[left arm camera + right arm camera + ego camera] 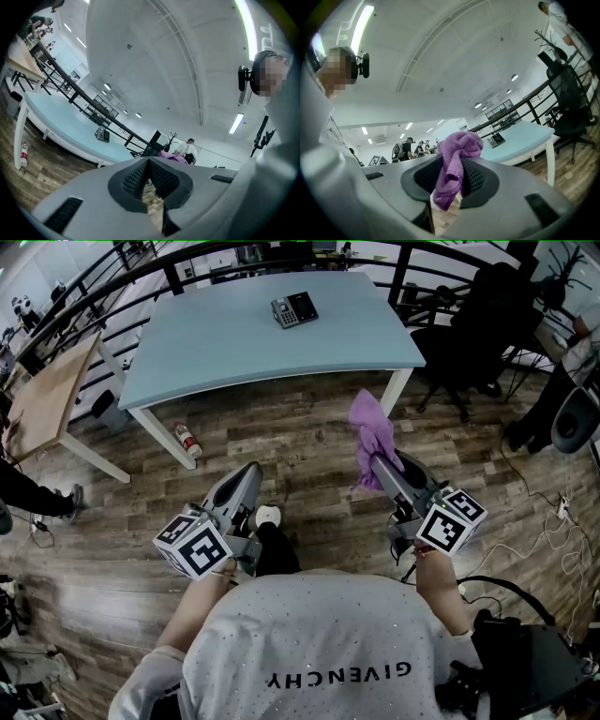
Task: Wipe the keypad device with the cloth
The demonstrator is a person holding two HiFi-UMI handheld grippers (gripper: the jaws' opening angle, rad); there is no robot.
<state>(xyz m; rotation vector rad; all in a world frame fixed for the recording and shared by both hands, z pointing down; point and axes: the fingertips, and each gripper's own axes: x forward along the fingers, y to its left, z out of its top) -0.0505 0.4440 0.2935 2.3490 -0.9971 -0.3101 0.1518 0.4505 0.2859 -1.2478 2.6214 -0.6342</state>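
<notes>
Right gripper is clenched on the purple cloth. The cloth bunches above the tips and a tail hangs down between the jaws. Left gripper has its jaws pressed together with nothing between them. Both are held over the wood floor, short of the table. The keypad device lies flat on the pale blue table, toward its far edge. It is at about 11 o'clock from the right gripper, well apart from gripper and cloth.
</notes>
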